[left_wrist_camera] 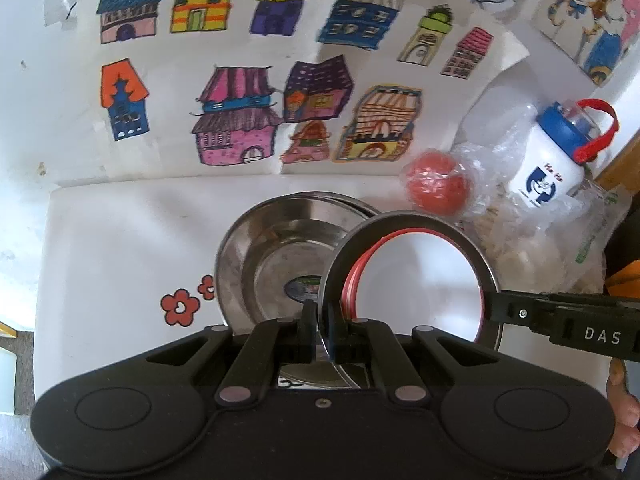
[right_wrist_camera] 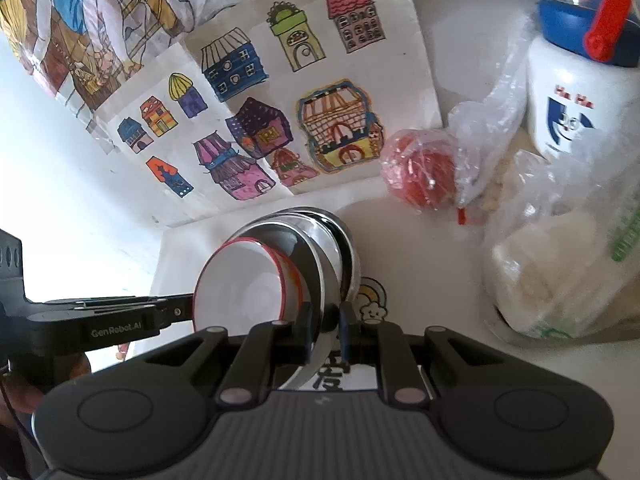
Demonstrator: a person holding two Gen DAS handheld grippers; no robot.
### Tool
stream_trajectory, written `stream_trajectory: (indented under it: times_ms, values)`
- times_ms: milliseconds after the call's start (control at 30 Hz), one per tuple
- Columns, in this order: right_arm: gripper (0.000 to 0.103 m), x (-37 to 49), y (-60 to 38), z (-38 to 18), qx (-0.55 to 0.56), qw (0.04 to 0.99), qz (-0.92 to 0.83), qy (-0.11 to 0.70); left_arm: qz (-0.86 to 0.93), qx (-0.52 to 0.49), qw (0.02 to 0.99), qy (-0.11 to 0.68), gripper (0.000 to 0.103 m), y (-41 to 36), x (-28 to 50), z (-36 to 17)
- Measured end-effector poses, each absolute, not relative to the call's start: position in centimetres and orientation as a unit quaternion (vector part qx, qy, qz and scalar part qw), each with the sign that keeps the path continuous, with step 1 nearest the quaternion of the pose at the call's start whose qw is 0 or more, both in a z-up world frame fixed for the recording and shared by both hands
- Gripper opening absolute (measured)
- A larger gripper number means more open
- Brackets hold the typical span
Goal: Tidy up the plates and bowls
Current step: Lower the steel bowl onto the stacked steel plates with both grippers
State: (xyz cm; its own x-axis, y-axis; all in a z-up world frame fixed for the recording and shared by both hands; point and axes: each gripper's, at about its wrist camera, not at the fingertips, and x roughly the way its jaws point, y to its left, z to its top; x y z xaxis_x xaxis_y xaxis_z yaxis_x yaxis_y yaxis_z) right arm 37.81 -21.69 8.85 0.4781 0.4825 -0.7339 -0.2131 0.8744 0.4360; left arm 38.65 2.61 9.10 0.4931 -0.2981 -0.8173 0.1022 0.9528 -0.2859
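Observation:
A stack of steel plates [left_wrist_camera: 276, 252] lies on the white table; it also shows in the right wrist view [right_wrist_camera: 340, 240]. A tilted steel bowl [left_wrist_camera: 408, 220] with a red-rimmed white bowl [left_wrist_camera: 420, 280] nested inside it is held over the stack. My left gripper [left_wrist_camera: 326, 332] is shut on the steel bowl's near rim. My right gripper [right_wrist_camera: 326, 328] is shut on the steel bowl's rim [right_wrist_camera: 316, 280] from the other side, and the white bowl [right_wrist_camera: 240, 284] shows inside it. Each gripper's arm reaches into the other's view.
Colourful house drawings [left_wrist_camera: 248, 80] lean on the wall behind. At the right stand a red ball in plastic wrap [left_wrist_camera: 436, 184], a white bottle with blue cap [left_wrist_camera: 560, 156] and clear plastic bags of food [right_wrist_camera: 560, 280]. Flower stickers [left_wrist_camera: 180, 306] mark the table.

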Motion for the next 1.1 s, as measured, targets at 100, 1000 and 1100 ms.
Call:
stream_trajectory:
  times_ms: [100,1000,1100]
  values:
    - [0.015,38.3,-21.1,8.8,0.140,0.847,0.208,0.470,-0.112,-0.102,0.857,0.492,0.004,3.1,39.0,8.7]
    - [0.015,41.6,-17.8,7.0,0.121,0.837,0.218,0.487,-0.085,-0.119,0.855,0.498,0.004,6.0,41.1,6.6]
    - [0.015,41.8,-17.8,6.8,0.119,0.838,0.218,0.485,-0.085,-0.114,0.860,0.490,0.004,5.8,41.2,6.6]
